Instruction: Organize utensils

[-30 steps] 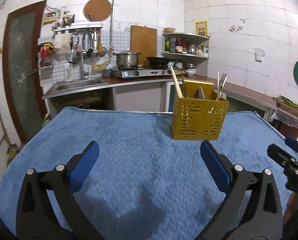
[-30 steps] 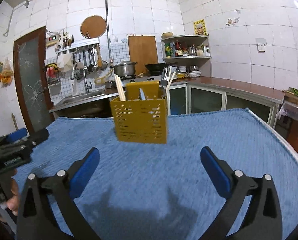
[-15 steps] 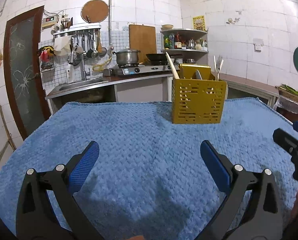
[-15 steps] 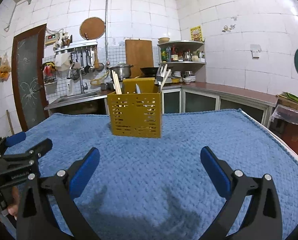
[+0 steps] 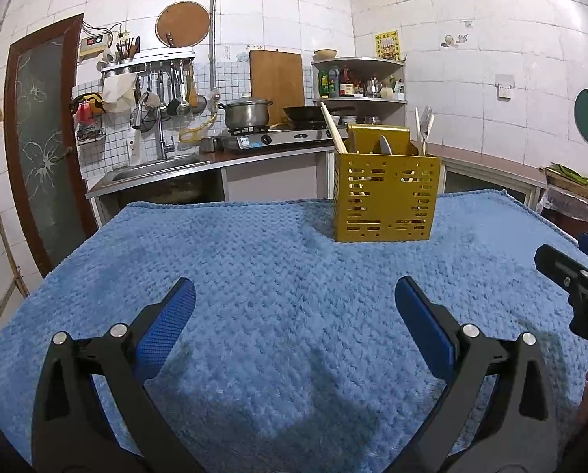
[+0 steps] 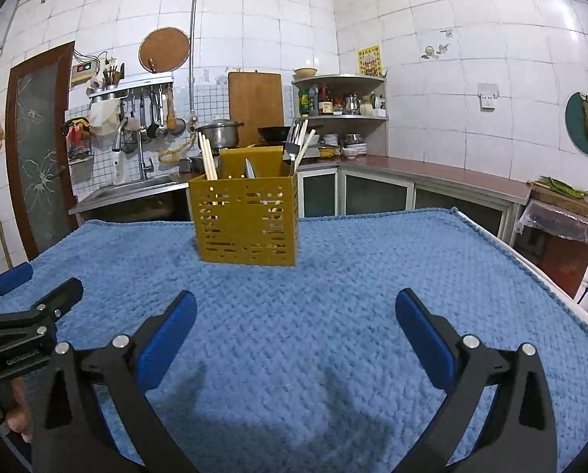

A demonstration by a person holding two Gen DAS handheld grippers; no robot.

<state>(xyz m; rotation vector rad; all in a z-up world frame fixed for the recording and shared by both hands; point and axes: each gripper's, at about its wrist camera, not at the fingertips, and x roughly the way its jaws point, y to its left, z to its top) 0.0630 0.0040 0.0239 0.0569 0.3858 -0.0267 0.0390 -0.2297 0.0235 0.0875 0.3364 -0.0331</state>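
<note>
Standing upright on the blue towel (image 5: 278,260), a yellow perforated utensil holder (image 5: 386,197) is seen at about 1 o'clock in the left wrist view and at 11 o'clock in the right wrist view. Chopsticks (image 6: 207,157) are held at its left side, a knife blade (image 6: 249,168) in the middle, and a fork with pale handles (image 6: 296,146) at its right. The left gripper (image 5: 294,307) is held low over the towel with its blue-padded jaws spread wide apart and nothing between them. The right gripper (image 6: 294,311) is likewise spread wide and empty, well short of the holder. Each gripper is glimpsed at the edge of the other's view. A sink (image 5: 156,165) and a stove with a pot (image 5: 246,112) are seen behind, at 11 to 12 o'clock
</note>
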